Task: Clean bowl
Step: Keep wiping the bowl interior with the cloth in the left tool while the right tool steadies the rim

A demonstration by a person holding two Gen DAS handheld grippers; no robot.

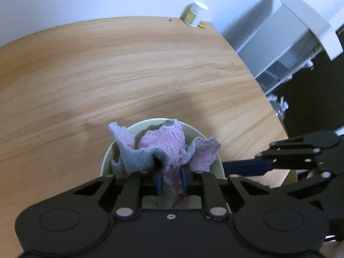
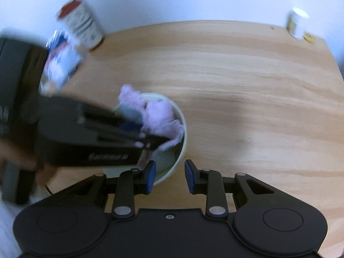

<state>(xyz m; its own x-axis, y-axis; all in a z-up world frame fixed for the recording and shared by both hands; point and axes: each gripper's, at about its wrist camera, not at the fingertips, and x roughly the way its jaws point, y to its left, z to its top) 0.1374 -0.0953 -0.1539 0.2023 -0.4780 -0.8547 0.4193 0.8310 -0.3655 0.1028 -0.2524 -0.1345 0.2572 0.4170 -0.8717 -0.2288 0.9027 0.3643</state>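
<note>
My left gripper (image 1: 171, 179) was clenched on the pink cloth (image 1: 169, 148) inside the pale bowl (image 1: 217, 163), low centre of frame. My right gripper (image 2: 169, 175) straddled the bowl's rim, pads apart, not pressing.

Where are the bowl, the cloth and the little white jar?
bowl (image 1: 106, 159): left wrist view, its pale left rim.
cloth (image 1: 172, 144): left wrist view, pink middle fold.
white jar (image 1: 194, 14): left wrist view, its side.

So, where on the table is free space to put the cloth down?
The wooden table is bare beyond the bowl, up to the small white jar at its far corner. It is crowded around the canister, the packet and the left gripper holding the cloth.
</note>
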